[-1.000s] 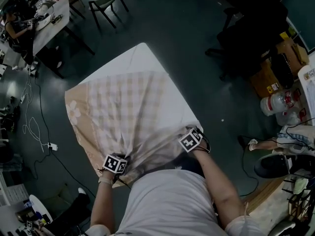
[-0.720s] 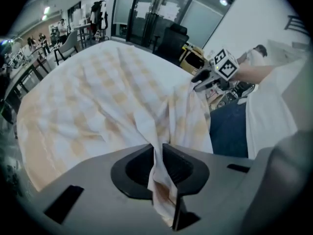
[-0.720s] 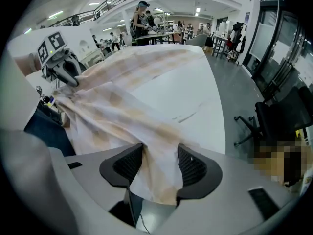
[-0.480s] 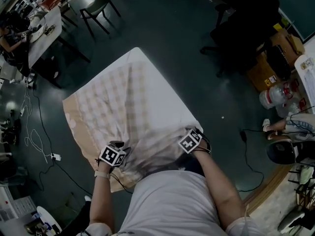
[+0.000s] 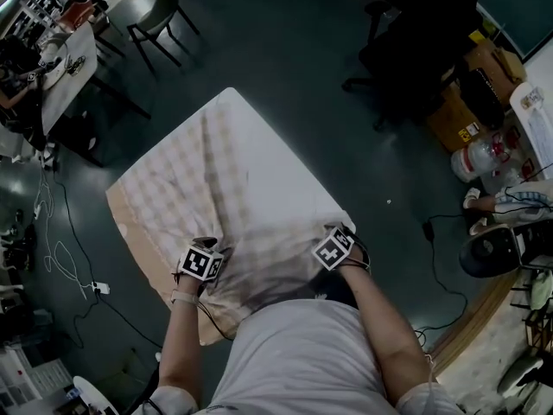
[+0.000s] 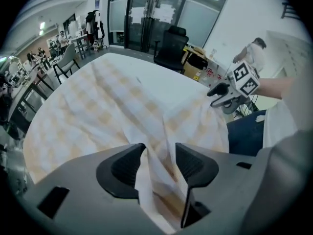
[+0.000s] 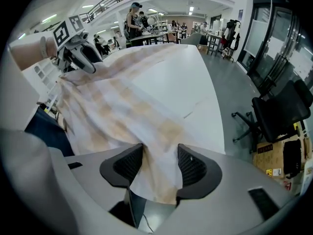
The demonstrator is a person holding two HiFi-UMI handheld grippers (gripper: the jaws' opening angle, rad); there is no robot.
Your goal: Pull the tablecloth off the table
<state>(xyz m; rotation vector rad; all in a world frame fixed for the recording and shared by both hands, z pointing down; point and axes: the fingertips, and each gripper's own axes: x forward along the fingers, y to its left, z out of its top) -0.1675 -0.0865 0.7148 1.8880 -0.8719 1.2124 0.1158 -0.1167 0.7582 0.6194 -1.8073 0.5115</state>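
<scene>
A beige checked tablecloth lies rumpled over the white table, leaving the table's right side and far corner bare. My left gripper is over the cloth's near left part. Its jaws have just been opening, and in the left gripper view they stand apart with a loose ridge of cloth between them. My right gripper is at the near right corner. In the right gripper view it is shut on a bunch of cloth that fills the gap; the cloth's end hangs behind the pads.
A black office chair and cardboard boxes stand to the right. A grey chair and a desk with people are at the far left. Cables lie on the dark floor by the table's left side.
The left gripper has let go of the cloth and moved forward over it, away from the table's near edge. The right gripper has stayed where it was.
</scene>
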